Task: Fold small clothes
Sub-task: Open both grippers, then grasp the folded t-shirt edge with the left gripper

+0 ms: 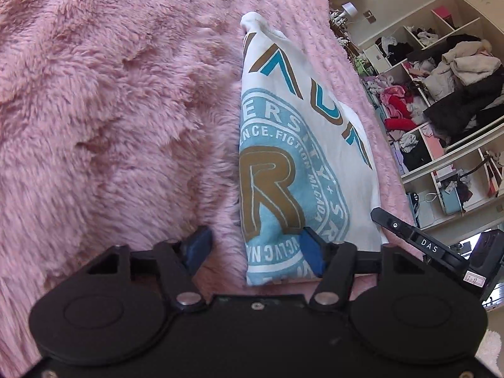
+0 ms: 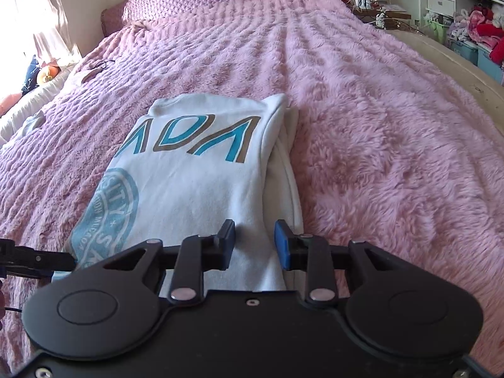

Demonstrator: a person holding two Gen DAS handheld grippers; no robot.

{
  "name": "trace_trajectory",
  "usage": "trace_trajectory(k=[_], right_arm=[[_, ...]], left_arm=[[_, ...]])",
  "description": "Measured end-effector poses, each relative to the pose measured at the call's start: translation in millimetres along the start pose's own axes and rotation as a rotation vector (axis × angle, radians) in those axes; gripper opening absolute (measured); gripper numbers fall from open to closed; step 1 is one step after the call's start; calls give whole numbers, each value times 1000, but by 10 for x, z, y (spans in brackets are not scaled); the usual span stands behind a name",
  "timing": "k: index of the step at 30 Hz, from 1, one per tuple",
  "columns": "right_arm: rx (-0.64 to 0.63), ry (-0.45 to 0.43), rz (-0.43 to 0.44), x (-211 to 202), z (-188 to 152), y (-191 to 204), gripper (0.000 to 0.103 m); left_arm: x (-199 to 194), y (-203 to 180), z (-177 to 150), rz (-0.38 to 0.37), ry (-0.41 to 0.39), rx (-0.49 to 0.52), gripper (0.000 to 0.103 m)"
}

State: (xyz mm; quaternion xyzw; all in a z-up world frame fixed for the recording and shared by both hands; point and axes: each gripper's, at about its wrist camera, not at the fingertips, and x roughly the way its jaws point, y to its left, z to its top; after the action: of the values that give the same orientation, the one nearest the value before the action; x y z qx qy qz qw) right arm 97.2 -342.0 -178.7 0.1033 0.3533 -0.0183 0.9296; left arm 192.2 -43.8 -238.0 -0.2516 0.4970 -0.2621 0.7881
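The folded white shirt (image 2: 201, 176) lies on the pink fuzzy blanket (image 2: 378, 157) that covers the bed, its printed side up. Its near end is cut off behind the black gripper bodies in both views, so how far it reaches toward the person cannot be seen.

In the left wrist view the left gripper (image 1: 255, 249) has its jaws apart: the left blue pad sits over bare blanket (image 1: 110, 126), the right pad over the shirt's (image 1: 293, 145) blue badge print, and the shirt's left folded edge runs between them without being pinched. To the left of that edge is wide open blanket. The other gripper's black finger (image 1: 409, 236) pokes in at the right, near the bed's side edge, with cluttered shelves (image 1: 441, 78) beyond.

In the right wrist view the right gripper (image 2: 255, 245) also stands released, with a narrower gap, the pads straddling white cloth near the shirt's right layered edge. Right of it, blanket runs free to the bed's rim (image 2: 466, 72).
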Motion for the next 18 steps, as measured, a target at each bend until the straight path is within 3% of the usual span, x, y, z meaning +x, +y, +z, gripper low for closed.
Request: trace_trajectory(k=[1,3,8,12,18], right_arm=[[0,2,3,-1,-1,5,9],[18,0,2,-22,7,9,5],[46,-48,-4,-188,46,-45,0],[66,2,-57,-50,-64,-194,0],[170,-30,10,-207,-155,-365,5]], left_arm=[[40,8,57,-22,18,-9,27],[49,-36,85,-24,21,-45,26],[-148,-92,84,-48,-16,-26,17],[-61,88,8,-31,18,-60,17],[-61,65,-4,-28,34,-37,22]])
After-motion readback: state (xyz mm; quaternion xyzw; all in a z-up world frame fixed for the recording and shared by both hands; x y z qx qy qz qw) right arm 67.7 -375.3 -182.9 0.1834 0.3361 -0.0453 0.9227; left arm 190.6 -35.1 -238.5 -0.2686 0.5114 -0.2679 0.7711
